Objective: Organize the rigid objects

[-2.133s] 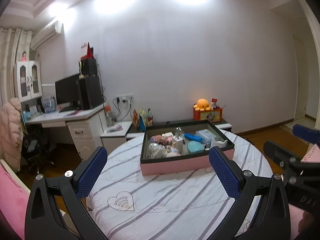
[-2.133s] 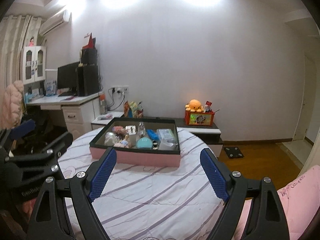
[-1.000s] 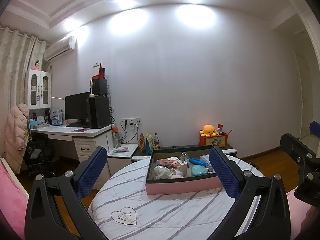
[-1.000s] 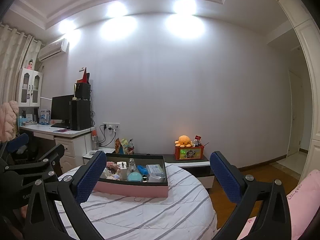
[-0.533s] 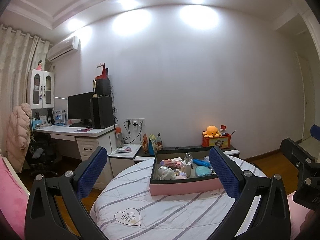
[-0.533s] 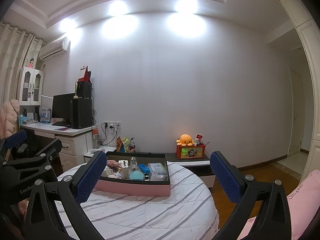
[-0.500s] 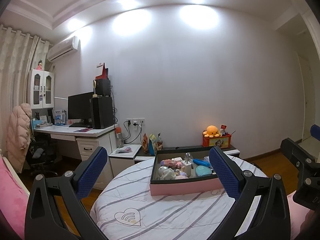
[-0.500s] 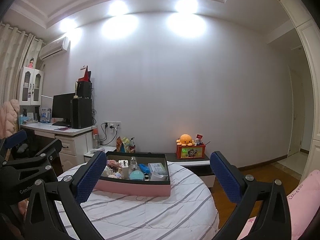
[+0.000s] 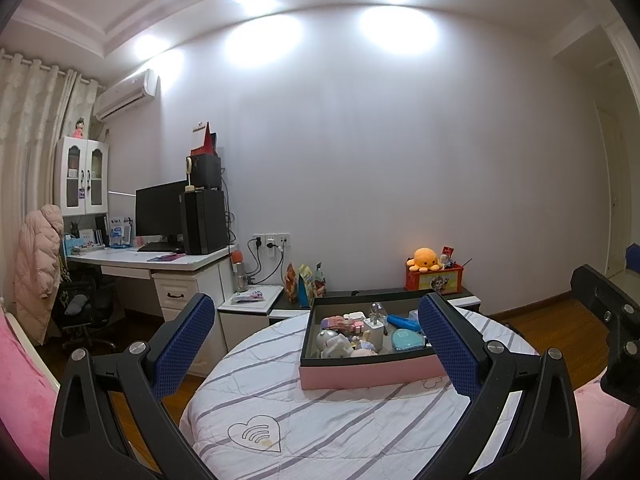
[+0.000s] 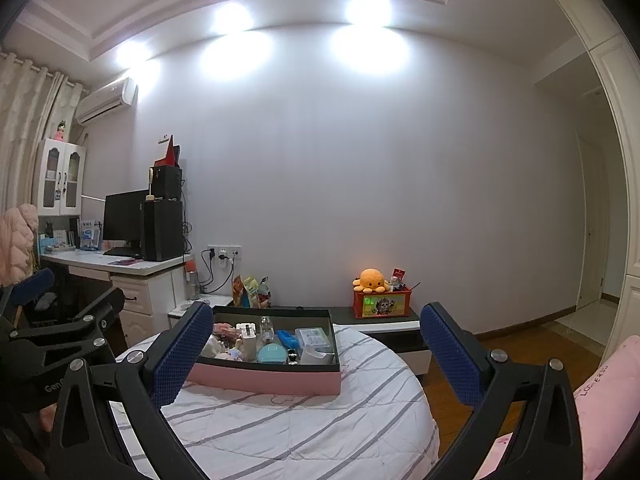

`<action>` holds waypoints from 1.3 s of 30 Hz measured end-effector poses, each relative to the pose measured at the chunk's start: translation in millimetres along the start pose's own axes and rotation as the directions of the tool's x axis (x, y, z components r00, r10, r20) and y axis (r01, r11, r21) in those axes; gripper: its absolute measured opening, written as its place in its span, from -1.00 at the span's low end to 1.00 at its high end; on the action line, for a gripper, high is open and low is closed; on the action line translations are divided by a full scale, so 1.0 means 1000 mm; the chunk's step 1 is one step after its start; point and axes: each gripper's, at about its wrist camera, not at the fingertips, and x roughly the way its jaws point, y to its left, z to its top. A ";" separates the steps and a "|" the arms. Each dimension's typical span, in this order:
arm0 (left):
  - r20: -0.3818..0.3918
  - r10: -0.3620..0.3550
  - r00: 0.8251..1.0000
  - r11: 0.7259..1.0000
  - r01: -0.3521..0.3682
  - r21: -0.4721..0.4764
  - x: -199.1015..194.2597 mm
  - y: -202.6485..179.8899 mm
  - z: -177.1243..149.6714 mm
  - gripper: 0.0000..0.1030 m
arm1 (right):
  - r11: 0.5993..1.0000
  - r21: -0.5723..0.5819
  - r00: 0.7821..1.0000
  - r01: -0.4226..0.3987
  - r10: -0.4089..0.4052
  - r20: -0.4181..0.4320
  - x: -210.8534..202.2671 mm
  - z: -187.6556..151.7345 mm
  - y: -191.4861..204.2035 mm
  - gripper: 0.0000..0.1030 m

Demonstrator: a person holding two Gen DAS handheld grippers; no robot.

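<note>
**Inspector A:** Nearest the lenses, the left gripper (image 9: 316, 346) and the right gripper (image 10: 314, 350) are being held with jaws spread wide, nothing being pinched between the blue pads (image 9: 184, 344). Is a change being recorded?

**Inspector B:** Yes. Against the views of about two seconds ago, both grippers are being carried back and raised: the box is being shown smaller and lower in each view, and far more ceiling is being taken in. Over the last half second very little further shift is being noted.

**Inspector A:** And beyond the jaws?

**Inspector B:** The striped round counter (image 9: 328, 420) is being seen bare in front. Further on, the pink-sided box (image 10: 264, 378) is being left resting on it, apart from both grippers. The task's items are being kept inside it: a teal round case (image 9: 407, 338), a white charger (image 9: 374, 327), a small figure (image 9: 334, 340), a blue item (image 9: 402, 321) and others too small to name.

**Inspector A:** Furthest back?

**Inspector B:** A desk with a monitor (image 9: 158, 210) and an orange plush toy (image 10: 370, 279) are being seen against the wall.

**Inspector A:** Meaning for the task?

**Inspector B:** Nothing is being gripped. It is being judged that no sorting is under way; a fresh approach to the box is being required.
</note>
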 end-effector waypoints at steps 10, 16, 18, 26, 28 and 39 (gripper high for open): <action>0.000 0.008 1.000 1.000 -0.008 0.004 0.004 0.000 -0.001 1.00 | 1.000 -0.003 1.000 -0.001 0.001 -0.005 0.001 0.001 0.001 1.00; -0.004 0.017 1.000 1.000 -0.017 0.000 0.005 0.000 -0.002 1.00 | 1.000 -0.002 1.000 -0.008 0.008 -0.011 0.002 0.002 0.001 1.00; -0.006 0.015 1.000 1.000 -0.015 -0.006 0.006 0.001 -0.003 1.00 | 1.000 0.001 1.000 -0.021 0.021 -0.016 0.002 0.002 0.001 1.00; -0.016 0.018 1.000 1.000 -0.019 -0.006 0.009 0.001 -0.003 1.00 | 1.000 0.003 0.999 -0.025 0.025 -0.024 0.003 0.003 0.001 1.00; -0.020 0.020 1.000 1.000 -0.020 -0.006 0.010 0.002 -0.004 1.00 | 1.000 0.003 0.999 -0.026 0.026 -0.025 0.003 0.002 0.001 1.00; -0.024 0.017 1.000 1.000 -0.017 -0.004 0.011 0.002 -0.004 1.00 | 1.000 0.009 0.999 -0.017 0.017 -0.034 0.005 0.002 -0.002 1.00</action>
